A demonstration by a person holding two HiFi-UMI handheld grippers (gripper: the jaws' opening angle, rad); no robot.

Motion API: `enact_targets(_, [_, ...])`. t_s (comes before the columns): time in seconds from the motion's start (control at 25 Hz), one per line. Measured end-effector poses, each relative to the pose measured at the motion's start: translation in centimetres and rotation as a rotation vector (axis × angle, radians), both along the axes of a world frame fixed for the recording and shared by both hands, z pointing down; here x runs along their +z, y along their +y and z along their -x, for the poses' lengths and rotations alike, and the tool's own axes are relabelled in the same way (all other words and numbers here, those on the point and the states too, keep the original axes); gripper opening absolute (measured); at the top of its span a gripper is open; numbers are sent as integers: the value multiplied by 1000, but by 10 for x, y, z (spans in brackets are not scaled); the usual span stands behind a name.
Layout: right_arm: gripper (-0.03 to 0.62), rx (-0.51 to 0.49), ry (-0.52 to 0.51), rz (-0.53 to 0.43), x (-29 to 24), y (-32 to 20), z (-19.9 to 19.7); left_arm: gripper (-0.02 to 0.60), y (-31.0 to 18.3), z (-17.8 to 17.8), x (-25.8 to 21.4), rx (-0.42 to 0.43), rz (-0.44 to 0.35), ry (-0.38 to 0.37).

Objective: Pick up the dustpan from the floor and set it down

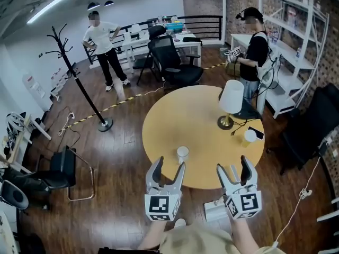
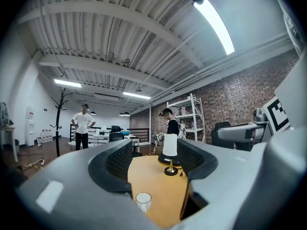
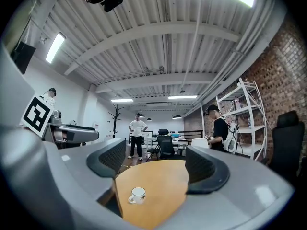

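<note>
Lying on floor (image 1: pixel 122 157), dustpan (image 1: pixel 214 210) sits outside both open jaws.

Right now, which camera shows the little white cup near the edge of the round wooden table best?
The right gripper view: the small white cup sits whole on the round wooden table, handle showing. The left gripper view cuts off its bottom. The head view shows it small, from above.

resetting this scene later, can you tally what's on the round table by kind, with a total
lamp: 1
white cups: 2
dark flat items: 2
total: 5
</note>
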State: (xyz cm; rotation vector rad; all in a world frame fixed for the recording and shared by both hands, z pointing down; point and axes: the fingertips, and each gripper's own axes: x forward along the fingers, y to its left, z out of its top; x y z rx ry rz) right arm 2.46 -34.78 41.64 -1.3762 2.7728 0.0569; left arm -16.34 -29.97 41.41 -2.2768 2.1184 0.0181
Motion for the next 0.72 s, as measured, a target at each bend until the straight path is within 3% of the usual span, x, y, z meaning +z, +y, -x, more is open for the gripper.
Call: enact_targets(0.72, [379, 23, 9, 28, 7, 3, 4, 275, -3, 2, 9, 34, 26, 14])
